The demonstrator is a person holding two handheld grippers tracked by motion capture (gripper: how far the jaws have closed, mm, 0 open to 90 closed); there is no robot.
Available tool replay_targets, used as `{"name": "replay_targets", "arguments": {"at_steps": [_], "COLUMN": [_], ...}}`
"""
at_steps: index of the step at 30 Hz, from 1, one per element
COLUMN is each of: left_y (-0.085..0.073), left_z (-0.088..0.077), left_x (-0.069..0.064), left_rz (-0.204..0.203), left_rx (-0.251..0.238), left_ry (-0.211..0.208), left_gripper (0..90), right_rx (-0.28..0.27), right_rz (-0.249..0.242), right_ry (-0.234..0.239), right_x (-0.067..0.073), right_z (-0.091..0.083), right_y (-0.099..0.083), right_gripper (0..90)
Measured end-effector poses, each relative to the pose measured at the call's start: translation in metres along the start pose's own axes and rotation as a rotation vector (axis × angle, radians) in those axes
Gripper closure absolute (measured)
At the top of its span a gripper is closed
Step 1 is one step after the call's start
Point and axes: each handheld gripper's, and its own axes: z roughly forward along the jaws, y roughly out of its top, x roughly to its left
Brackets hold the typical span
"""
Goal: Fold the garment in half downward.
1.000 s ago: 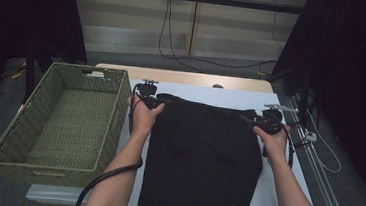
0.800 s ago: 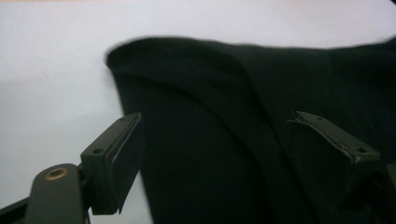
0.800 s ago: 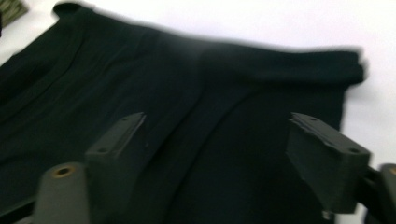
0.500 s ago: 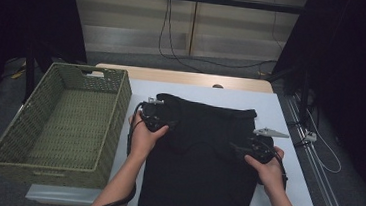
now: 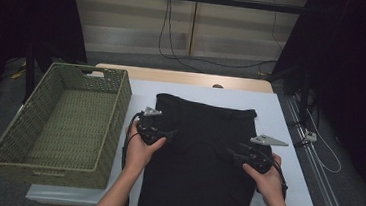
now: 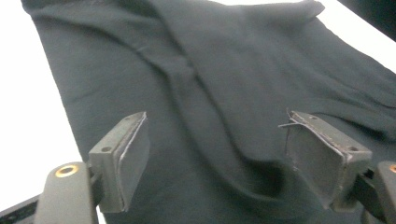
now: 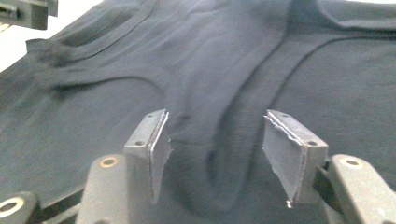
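Lying flat on the white surface point(image 5: 290, 117) beside the woven basket point(image 5: 59, 122), the black garment point(image 5: 201, 160) is being folded. Both jaws have just been closing: the left hand-held gripper point(image 5: 166, 131) stands open over a fabric ridge, and the right hand-held gripper point(image 5: 234, 152) also stands open around a raised fold, probably to pinch it

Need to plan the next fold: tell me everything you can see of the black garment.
The garment is black, soft knit cloth, lying mostly flat on the white table, beside the basket. A banded hem runs along its far edge. Long ridges cross it. Both open claws, left and right, straddle raised folds.
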Motion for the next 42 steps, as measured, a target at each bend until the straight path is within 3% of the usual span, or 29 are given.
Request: {"name": "replay_targets", "arguments": {"at_steps": [1,5,7,11,16,18,19,21,22,23,26,28,29,30,31,32,35,37,41,42], "left_y": [-0.003,-0.005,-0.009,-0.012,-0.010,-0.011,-0.012,-0.014,-0.014,-0.017,-0.018,-0.020,-0.021,-0.020,-0.021,-0.022,-0.022,-0.022,-0.019,-0.019], "left_z": [-0.003,-0.001,0.004,0.008,0.005,0.006,0.005,0.006,0.006,0.006,0.004,0.004,0.003,0.002,0.002,0.003,0.001,0.001,-0.002,-0.003], "left_x": [-0.007,-0.015,-0.016,-0.019,-0.026,-0.029,-0.028,-0.029,-0.029,-0.031,-0.030,-0.029,-0.030,-0.028,-0.028,-0.028,-0.026,-0.026,-0.026,-0.028], "left_rz": [0.012,0.035,0.036,0.040,0.035,-0.001,0.026,0.033,0.033,0.001,0.010,0.002,-0.020,0.005,-0.001,-0.036,-0.009,-0.024,-0.024,-0.047], "left_rx": [-0.014,0.021,0.038,0.059,0.073,0.080,0.084,0.110,0.110,0.105,0.121,0.133,0.137,0.140,0.147,0.146,0.160,0.159,0.151,0.147], "left_ry": [-0.034,-0.055,-0.070,-0.075,-0.106,-0.113,-0.119,-0.124,-0.124,-0.117,-0.111,-0.112,-0.111,-0.106,-0.110,-0.132,-0.110,-0.109,-0.121,-0.118], "left_gripper": [28.7,29.8,35.6,46.3,57.1,59.0,59.5,59.7,60.0,61.4,64.8,67.0,68.1,69.6,71.2,73.0,77.2,79.0,81.7,82.0], "right_rx": [0.005,0.034,0.049,0.053,0.038,0.038,0.037,0.046,0.046,0.010,0.005,0.016,0.021,0.033,0.040,0.046,0.043,0.032,0.024,0.024], "right_rz": [-0.026,-0.046,-0.038,-0.063,-0.033,-0.030,-0.027,-0.028,-0.028,-0.011,-0.018,-0.024,-0.026,-0.038,-0.045,-0.031,-0.035,-0.024,-0.027,-0.027], "right_ry": [0.007,-0.016,-0.034,-0.015,0.012,0.020,0.031,0.021,0.021,0.027,0.043,0.034,0.026,0.016,0.021,0.026,0.026,0.036,0.041,0.046], "right_x": [0.007,0.010,0.010,0.010,0.005,0.004,0.003,0.005,0.005,0.009,0.015,0.016,0.017,0.017,0.016,0.016,0.014,0.012,0.010,0.010], "right_z": [0.000,0.003,0.005,0.003,-0.001,-0.002,-0.002,-0.002,-0.002,-0.003,-0.004,-0.001,0.000,0.002,0.003,0.004,0.003,0.000,-0.002,-0.003], "right_y": [-0.001,-0.006,-0.011,-0.014,-0.016,-0.016,-0.016,-0.016,-0.016,-0.014,-0.010,-0.009,-0.009,-0.009,-0.010,-0.011,-0.011,-0.011,-0.011,-0.011], "right_gripper": [44.5,46.6,55.3,73.1,82.9,83.8,82.1,67.5,67.5,65.1,58.6,60.2,60.5,62.0,65.2,69.8,81.9,86.8,88.7,88.7]}}
